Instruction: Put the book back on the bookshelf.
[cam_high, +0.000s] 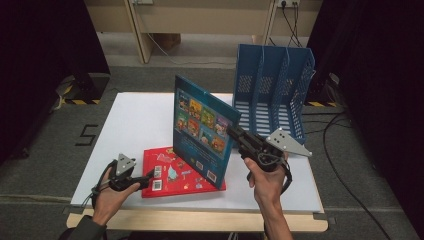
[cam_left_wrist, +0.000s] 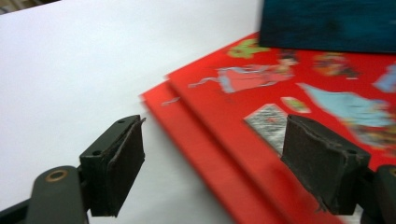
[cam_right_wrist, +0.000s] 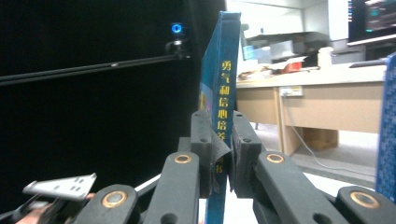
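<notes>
A blue picture book (cam_high: 202, 127) stands upright on its lower edge, held up over the red books. My right gripper (cam_high: 234, 133) is shut on its spine edge; in the right gripper view the pads (cam_right_wrist: 204, 140) press both sides of the blue book (cam_right_wrist: 224, 79). Two red books (cam_high: 175, 172) lie stacked flat near the table's front. My left gripper (cam_high: 148, 176) is low at the red stack's left edge. Its jaws stand open with the red books' corner (cam_left_wrist: 219, 135) between and beyond them, pads (cam_left_wrist: 126, 154) not touching.
A blue mesh file rack (cam_high: 274, 90) with upright dividers stands at the back right of the white table (cam_high: 135, 120). The table's wooden front edge (cam_high: 200, 221) runs below the hands. Cables trail on the floor to the right.
</notes>
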